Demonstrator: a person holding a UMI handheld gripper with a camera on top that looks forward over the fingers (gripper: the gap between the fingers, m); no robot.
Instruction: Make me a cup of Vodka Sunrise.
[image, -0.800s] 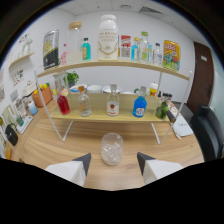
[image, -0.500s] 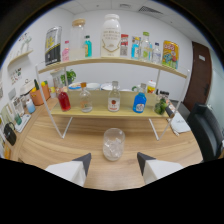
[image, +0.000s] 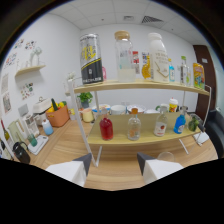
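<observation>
My gripper (image: 114, 162) is open with nothing between its fingers, which point at a two-tier wooden shelf (image: 140, 86) on the table. On the lower tier beyond the fingers stand a bottle of red liquid (image: 106, 128), a bottle of orange liquid (image: 133, 127), a clear bottle with a red label (image: 161, 125) and a blue bottle (image: 180, 123). An empty clear glass (image: 165, 156) stands on the table just past the right finger (image: 150, 167). The upper tier carries a black-labelled can (image: 91, 60), a cork-lidded jar (image: 124, 56) and a white bottle (image: 157, 57).
White bowls (image: 119, 109) sit at the back of the lower tier. Left of the shelf are a small plant (image: 85, 98), an orange basket (image: 59, 116), a tray of glassware (image: 31, 141) and a black kettle (image: 20, 152). A dark door (image: 207, 70) is beyond the shelf's right end.
The gripper has swung left and come closer to the shelf. The glass, earlier straight ahead between the fingers, now stands off past the right finger. The fingers stayed open.
</observation>
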